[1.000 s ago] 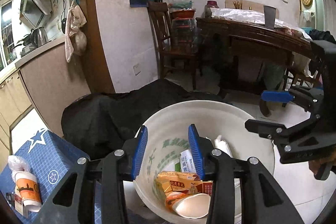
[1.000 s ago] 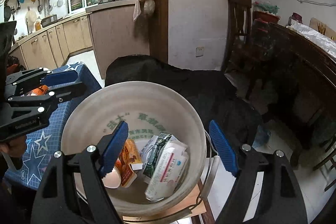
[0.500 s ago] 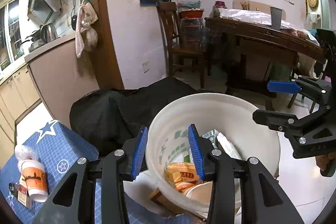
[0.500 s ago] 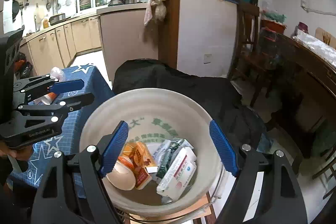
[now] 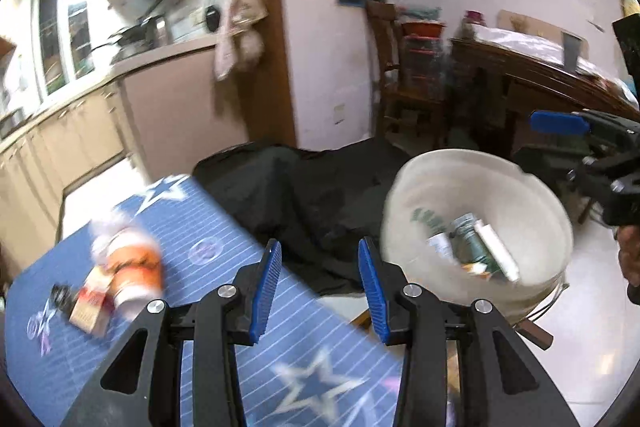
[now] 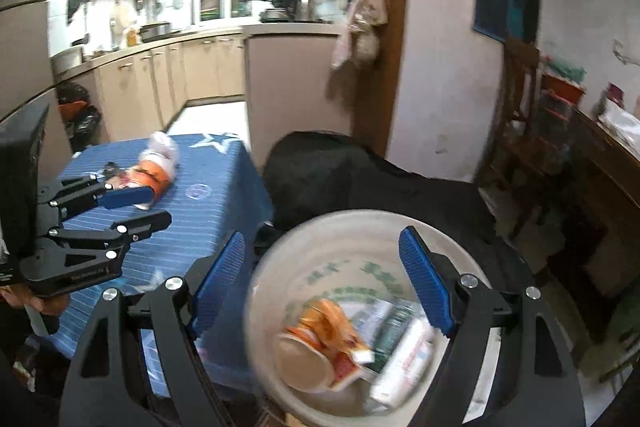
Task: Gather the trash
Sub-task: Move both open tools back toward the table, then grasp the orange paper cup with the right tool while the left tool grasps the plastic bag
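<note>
Jaws of the left gripper (image 5: 319,291) stand part open with nothing between them, and they no longer frame the bucket as they did a second ago: the view has swung left, so the blue star-patterned cloth on the counter (image 5: 224,311) now fills the near field. Right gripper (image 6: 328,291) jaws are spread wide and empty, still over the mouth of the white plastic bucket (image 6: 280,267), which has slid lower and right in its view. Inside the bucket lie cartons, a paper bowl and wrappers (image 6: 344,335), already collected. Beyond the left jaws, on the cloth to their left, the remaining trash comes closer to centre than before: an orange-and-white paper cup (image 5: 134,267) on its side, with a small carton (image 5: 86,307) touching it and a dark scrap just beside; blur hides finer detail. In the right view the left gripper hangs above that same cup, not touching as far as I can tell. Bucket sits just off the counter edge, black cloth heap (image 5: 304,195) behind it. Farther back, kitchen cabinets, wall, wooden chair. Reading: drop-off looks done, left hand heading back for the cup pile; that pickup not yet made.
</note>
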`<state>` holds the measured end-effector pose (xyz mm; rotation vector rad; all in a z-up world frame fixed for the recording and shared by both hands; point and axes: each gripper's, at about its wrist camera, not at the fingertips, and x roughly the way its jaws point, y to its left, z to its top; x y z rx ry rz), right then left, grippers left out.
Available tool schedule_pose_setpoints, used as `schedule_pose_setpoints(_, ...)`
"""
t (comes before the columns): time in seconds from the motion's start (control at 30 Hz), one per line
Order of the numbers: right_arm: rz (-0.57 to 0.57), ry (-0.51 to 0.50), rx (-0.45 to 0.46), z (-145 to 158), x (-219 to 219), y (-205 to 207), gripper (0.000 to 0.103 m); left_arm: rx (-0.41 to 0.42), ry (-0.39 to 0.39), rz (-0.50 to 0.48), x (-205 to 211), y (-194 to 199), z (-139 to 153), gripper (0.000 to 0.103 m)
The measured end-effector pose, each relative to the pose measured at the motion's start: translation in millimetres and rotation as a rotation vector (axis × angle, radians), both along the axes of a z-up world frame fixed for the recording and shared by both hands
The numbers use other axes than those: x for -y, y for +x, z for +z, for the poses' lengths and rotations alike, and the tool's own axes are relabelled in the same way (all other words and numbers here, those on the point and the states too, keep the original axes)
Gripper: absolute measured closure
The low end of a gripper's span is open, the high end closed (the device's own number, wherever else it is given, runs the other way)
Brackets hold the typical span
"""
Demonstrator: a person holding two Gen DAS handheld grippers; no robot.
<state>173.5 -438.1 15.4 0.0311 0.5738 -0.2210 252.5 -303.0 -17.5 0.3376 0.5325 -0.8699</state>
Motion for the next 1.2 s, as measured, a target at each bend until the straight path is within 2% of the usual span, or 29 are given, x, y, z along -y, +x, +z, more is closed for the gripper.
schedule_pose_setpoints(0.23, 0.150, 0.013, 0.004, 2, -55, 52, 0.026, -0.047, -0.027, 0.231, -104, 61, -3, 0.062)
schedule_pose_setpoints(0.33, 0.182, 0.029, -0.005, -3, -72, 73, 0.026, -0.092, -0.044, 0.344, -153, 96, -6, 0.062)
schedule_pose_setpoints(0.47, 0.212, 0.051, -0.015, -11, -89, 99, 0.023, -0.112, -0.039, 0.469, -204, 135, -10, 0.061)
schedule_pose_setpoints(0.5, 0.220, 0.058, -0.022, -15, -95, 106, 0.023, -0.113, -0.035, 0.482, -211, 140, -11, 0.060)
schedule_pose_setpoints(0.6, 0.237, 0.078, -0.045, -24, -107, 124, 0.021, -0.129, -0.011, 0.493, -230, 159, -20, 0.047)
schedule_pose_setpoints(0.7, 0.261, 0.108, -0.067, -32, -121, 144, 0.021, -0.124, 0.031, 0.519, -239, 171, -33, 0.047)
schedule_pose_setpoints(0.8, 0.290, 0.121, -0.092, -34, -133, 175, 0.020, -0.151, 0.008, 0.518, -245, 178, -37, 0.046)
schedule_pose_setpoints(0.93, 0.298, 0.142, -0.117, -40, -144, 207, 0.011, -0.128, -0.010, 0.504, -238, 179, -37, 0.043)
schedule_pose_setpoints(0.97, 0.316, 0.139, -0.120, -40, -146, 217, 0.005, -0.135, -0.020, 0.494, -237, 179, -37, 0.042)
schedule_pose_setpoints(1.1, 0.431, 0.122, -0.222, -50, -148, 270, 0.005, -0.155, -0.052, 0.483, -233, 181, -43, 0.042)
schedule_pose_setpoints(1.2, 0.567, 0.166, -0.303, -56, -143, 309, 0.005, -0.177, -0.058, 0.486, -237, 184, -50, 0.041)
